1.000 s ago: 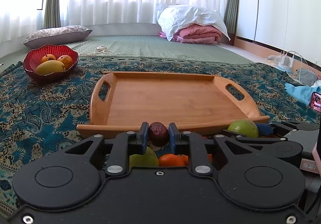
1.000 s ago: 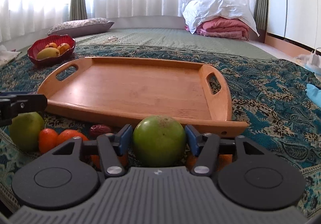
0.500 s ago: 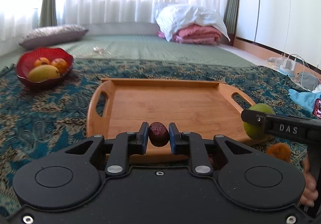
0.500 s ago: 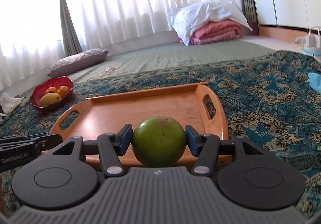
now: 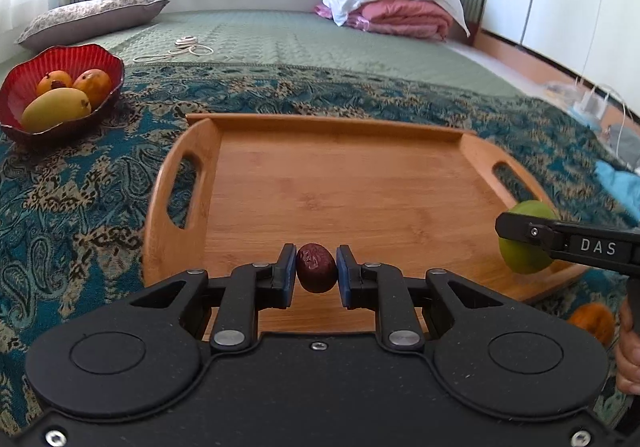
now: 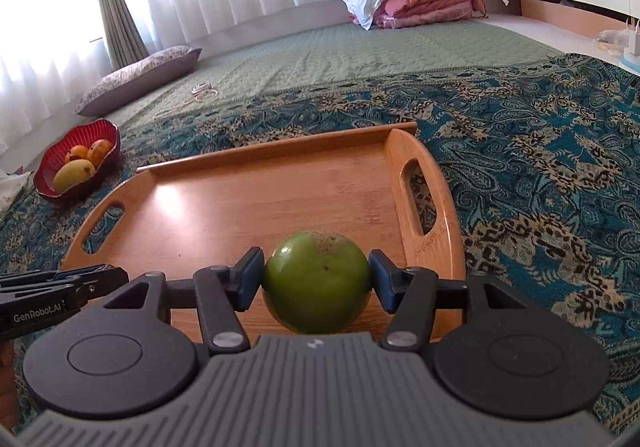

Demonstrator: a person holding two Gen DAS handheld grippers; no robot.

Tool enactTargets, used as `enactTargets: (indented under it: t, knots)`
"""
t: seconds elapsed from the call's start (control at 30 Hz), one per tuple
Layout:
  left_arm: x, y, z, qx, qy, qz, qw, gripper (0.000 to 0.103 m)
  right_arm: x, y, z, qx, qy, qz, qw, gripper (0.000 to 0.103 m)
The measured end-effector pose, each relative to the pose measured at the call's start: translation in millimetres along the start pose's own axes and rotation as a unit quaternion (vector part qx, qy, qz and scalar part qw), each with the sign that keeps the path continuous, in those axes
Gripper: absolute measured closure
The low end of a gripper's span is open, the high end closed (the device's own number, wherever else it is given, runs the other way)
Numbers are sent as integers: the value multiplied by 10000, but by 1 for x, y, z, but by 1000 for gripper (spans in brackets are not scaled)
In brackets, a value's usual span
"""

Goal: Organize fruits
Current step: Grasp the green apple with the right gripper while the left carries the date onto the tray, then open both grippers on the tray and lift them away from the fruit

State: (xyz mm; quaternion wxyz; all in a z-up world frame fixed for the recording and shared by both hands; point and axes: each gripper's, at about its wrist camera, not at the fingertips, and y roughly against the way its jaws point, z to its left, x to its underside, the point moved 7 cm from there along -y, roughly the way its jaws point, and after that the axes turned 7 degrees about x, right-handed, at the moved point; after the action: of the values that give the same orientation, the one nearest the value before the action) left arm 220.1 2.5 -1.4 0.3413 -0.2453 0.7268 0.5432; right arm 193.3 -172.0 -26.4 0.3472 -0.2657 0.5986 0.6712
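Left gripper (image 5: 317,270): jaws clamped on red date (image 5: 316,267), long axis upright. Right gripper (image 6: 316,283): gripping green apple (image 6: 317,281). Both above lower-frame edge of bare bamboo tray (image 5: 340,183).

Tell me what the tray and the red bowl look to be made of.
Tray: wood, likely bamboo, with a smooth, faintly glossy finish; fine strip grain shows, and the right wrist view catches a bright sheen on its floor. Red bowl: probably glass or glazed ceramic, though glossy plastic is possible; its fluted, scalloped wall shines a deep red.
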Motion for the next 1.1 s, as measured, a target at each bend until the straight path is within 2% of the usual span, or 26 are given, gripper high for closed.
enactTargets:
  t: [0.5, 0.77, 0.83, 0.9, 0.97, 1.03, 1.1]
  knots:
    - [7, -14, 3, -100, 28, 251, 9996, 83, 3, 3, 2, 11, 135, 12, 9999, 42]
    - [6, -13, 3, -121, -7, 241, 9996, 80, 2, 7, 3, 12, 183, -14, 9998, 39]
    - [5, -9, 2, -104, -25, 182, 9998, 68, 0, 13, 4, -16, 240, -132, 9996, 37]
    - [5, -4, 0, -109, -90, 92, 9999, 62, -3, 19, 4, -13, 299, -218, 9993, 31]
    - [5, 3, -2, -104, -144, 3, 9998, 56, -6, 26, 4, -59, 324, -277, 9991, 30]
    - [6, 11, -3, -70, -136, -131, 9998, 39, -6, 32, 3, -92, 326, -338, 9989, 26]
    - [7, 21, -5, -3, -102, -307, 9995, 28, -4, 39, 2, -127, 358, -405, 9985, 23]
